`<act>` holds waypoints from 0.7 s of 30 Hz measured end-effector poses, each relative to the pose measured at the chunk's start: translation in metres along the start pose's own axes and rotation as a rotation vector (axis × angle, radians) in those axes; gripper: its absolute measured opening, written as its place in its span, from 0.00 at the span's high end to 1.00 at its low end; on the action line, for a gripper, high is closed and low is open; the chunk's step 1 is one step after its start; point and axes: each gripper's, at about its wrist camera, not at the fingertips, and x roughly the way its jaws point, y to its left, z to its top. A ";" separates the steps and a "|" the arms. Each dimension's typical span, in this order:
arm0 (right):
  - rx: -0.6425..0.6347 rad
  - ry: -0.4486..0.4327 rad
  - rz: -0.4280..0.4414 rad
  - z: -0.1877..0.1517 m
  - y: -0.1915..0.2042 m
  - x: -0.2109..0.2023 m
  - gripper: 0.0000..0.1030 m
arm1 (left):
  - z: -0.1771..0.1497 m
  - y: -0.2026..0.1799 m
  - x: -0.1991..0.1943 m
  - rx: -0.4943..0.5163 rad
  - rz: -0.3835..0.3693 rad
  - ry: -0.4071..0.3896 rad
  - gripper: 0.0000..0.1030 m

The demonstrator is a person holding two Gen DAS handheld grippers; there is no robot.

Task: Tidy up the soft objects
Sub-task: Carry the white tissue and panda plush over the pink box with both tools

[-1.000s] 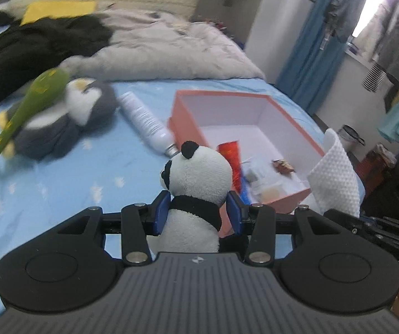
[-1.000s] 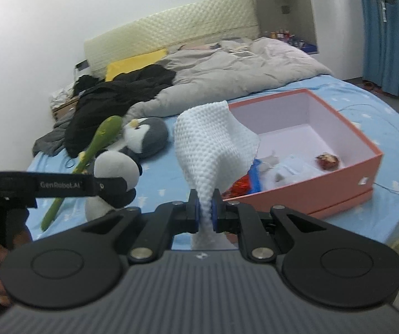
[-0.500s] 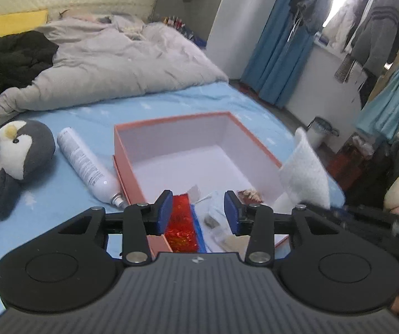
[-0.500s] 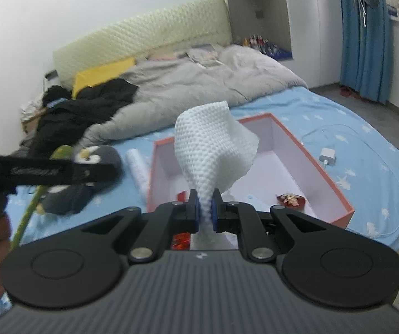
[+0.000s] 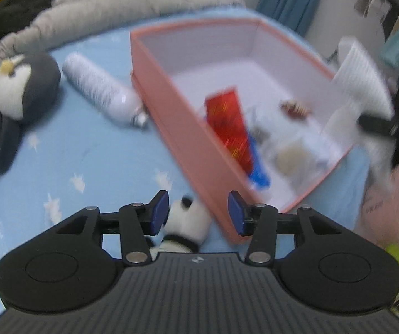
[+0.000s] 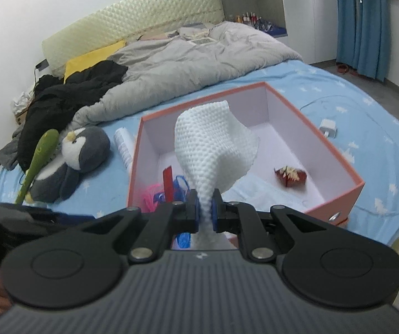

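Observation:
My left gripper [image 5: 198, 213] is open and empty above the blue bed sheet. A small panda plush [image 5: 186, 228] lies on the sheet below and between its fingers, beside the near corner of the pink box [image 5: 182, 128]. My right gripper [image 6: 205, 213] is shut on a white textured cloth [image 6: 213, 150] and holds it above the near edge of the pink box [image 6: 338, 150]. The cloth also shows in the left wrist view [image 5: 360, 83]. A grey penguin plush [image 6: 74, 158] lies left of the box, also in the left wrist view [image 5: 12, 89].
A white bottle [image 5: 102, 94] lies between penguin and box. A green stick toy [image 6: 39, 158] rests on the penguin. The box holds a red packet [image 5: 228, 125], a small red item [image 6: 289, 176] and string. A grey duvet [image 6: 199, 55] and black clothes [image 6: 68, 94] lie behind.
My left gripper has opened and let go of the panda plush, which now lies on the sheet beside the box. My right gripper has carried the cloth over the box.

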 end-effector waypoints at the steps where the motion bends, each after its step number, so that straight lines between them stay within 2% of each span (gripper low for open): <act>1: 0.002 0.005 0.001 -0.001 0.000 0.002 0.88 | -0.004 0.002 0.006 0.005 0.004 0.018 0.42; 3: 0.004 0.012 0.001 -0.003 0.000 0.004 0.88 | -0.012 0.005 0.014 0.028 0.007 0.033 0.37; 7: 0.015 0.023 0.002 -0.007 -0.004 0.008 0.88 | -0.025 0.006 0.033 0.077 0.036 0.086 0.36; 11: 0.019 0.028 0.004 -0.009 -0.004 0.010 0.88 | -0.029 -0.001 0.047 0.140 0.083 0.102 0.36; 17: 0.016 0.032 0.008 -0.009 -0.002 0.012 0.88 | -0.033 -0.002 0.060 0.146 0.056 0.120 0.36; 19: 0.017 0.031 0.012 -0.009 -0.003 0.012 0.88 | -0.037 -0.005 0.067 0.170 0.081 0.139 0.38; 21: 0.018 0.031 0.016 -0.010 -0.002 0.012 0.88 | -0.041 -0.006 0.070 0.188 0.084 0.142 0.46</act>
